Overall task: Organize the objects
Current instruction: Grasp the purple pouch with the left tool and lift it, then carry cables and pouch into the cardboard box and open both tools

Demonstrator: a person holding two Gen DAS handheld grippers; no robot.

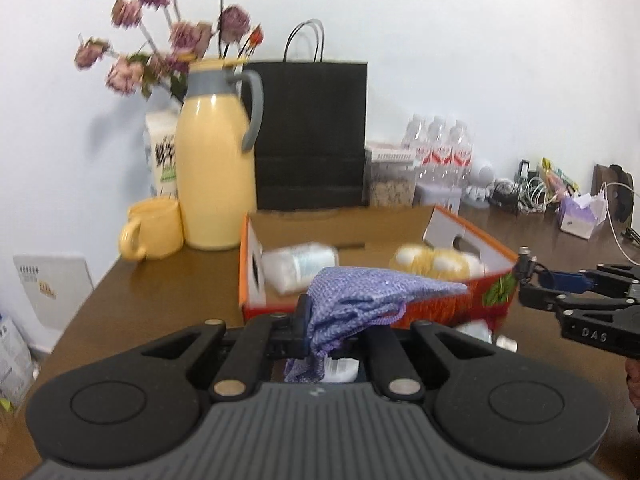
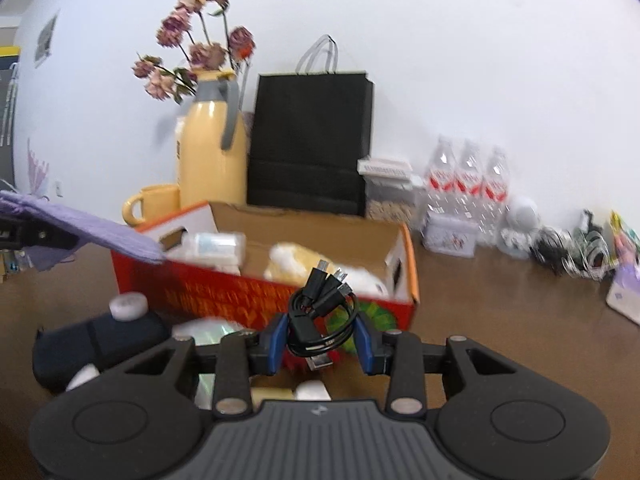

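My left gripper (image 1: 320, 332) is shut on a purple knitted cloth (image 1: 368, 296), which juts forward over the near wall of the orange cardboard box (image 1: 472, 304). My right gripper (image 2: 322, 340) is shut on a coiled bundle of black USB cables (image 2: 320, 308), held just before the box's (image 2: 224, 292) front wall. Inside the box lie a clear plastic container (image 1: 298, 264) and a yellow-and-white plush item (image 1: 436, 262). From the right wrist view the cloth (image 2: 104, 230) and left gripper enter at far left. The right gripper (image 1: 536, 284) shows at the right edge of the left wrist view.
Behind the box stand a yellow jug (image 1: 214, 168) with dried flowers, a yellow mug (image 1: 154, 226), a black paper bag (image 1: 310, 132) and water bottles (image 1: 440, 148). Cables and a tissue pack (image 1: 580, 216) clutter the far right. A dark pouch (image 2: 96, 344) and a small white cap lie near the box's front.
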